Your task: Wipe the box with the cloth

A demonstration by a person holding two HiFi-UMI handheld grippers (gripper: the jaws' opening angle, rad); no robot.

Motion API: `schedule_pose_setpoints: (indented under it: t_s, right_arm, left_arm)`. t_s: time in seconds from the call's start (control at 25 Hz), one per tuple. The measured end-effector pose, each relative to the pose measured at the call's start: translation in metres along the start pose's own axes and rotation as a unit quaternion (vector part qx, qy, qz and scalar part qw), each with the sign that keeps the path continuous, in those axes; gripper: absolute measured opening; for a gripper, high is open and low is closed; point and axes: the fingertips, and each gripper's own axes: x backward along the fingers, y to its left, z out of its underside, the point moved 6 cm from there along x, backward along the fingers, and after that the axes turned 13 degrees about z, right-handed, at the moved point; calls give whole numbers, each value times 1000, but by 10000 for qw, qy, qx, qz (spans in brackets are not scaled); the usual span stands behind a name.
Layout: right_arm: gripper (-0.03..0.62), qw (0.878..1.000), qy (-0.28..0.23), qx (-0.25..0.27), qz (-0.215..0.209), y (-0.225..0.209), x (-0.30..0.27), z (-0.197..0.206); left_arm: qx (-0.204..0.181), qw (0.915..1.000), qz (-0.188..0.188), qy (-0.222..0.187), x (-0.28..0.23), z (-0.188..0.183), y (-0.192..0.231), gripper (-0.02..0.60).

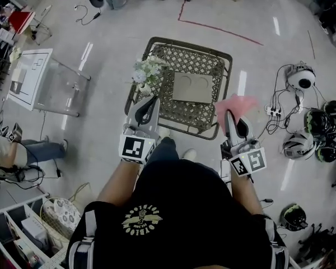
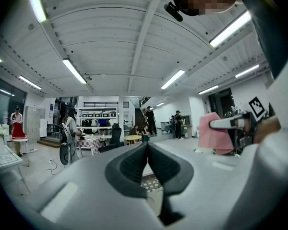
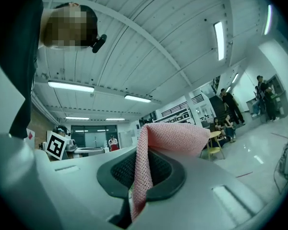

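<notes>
The right gripper (image 1: 231, 116) is pinching the pink cloth (image 1: 236, 105) – soft, light, flopping over its jaws. The box (image 1: 192, 87) is lying flat on the wicker table (image 1: 219, 54), probably light enough to slide – the left gripper (image 1: 150, 101), jaws together and empty, is looking best placed for steadying an edge.

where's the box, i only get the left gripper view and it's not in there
Observer: The head view shows the box lying flat in the middle of the wicker table.
Operator: is the cloth clamped or just draped
Observer: Clamped. The right gripper view shows the right claw shut on the pink cloth.
Operator: anything else on that table
Observer: A bunch of white flowers stands at its left edge, left of the box.
</notes>
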Motion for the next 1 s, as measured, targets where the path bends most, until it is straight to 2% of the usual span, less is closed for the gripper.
schedule_pose_setpoints:
  t_s: [0.24, 0.68, 0.84, 1.0]
  right_arm:
    - [17, 9995, 109, -244, -159, 9, -52, 7]
    - [17, 9990, 276, -310, -162, 11, -149, 24]
    - [17, 9976, 625, -215, -209, 10, -186, 58]
    - [17, 9921, 1216, -132, -278, 7, -226, 119]
  left_arm:
    - [64, 10000, -47, 60, -8, 8, 42, 0]
    - [67, 9999, 98, 112, -54, 12, 121, 0]
    - [133, 9996, 96, 238, -60, 21, 145, 0]
    - [205, 9991, 43, 360, -65, 33, 167, 0]
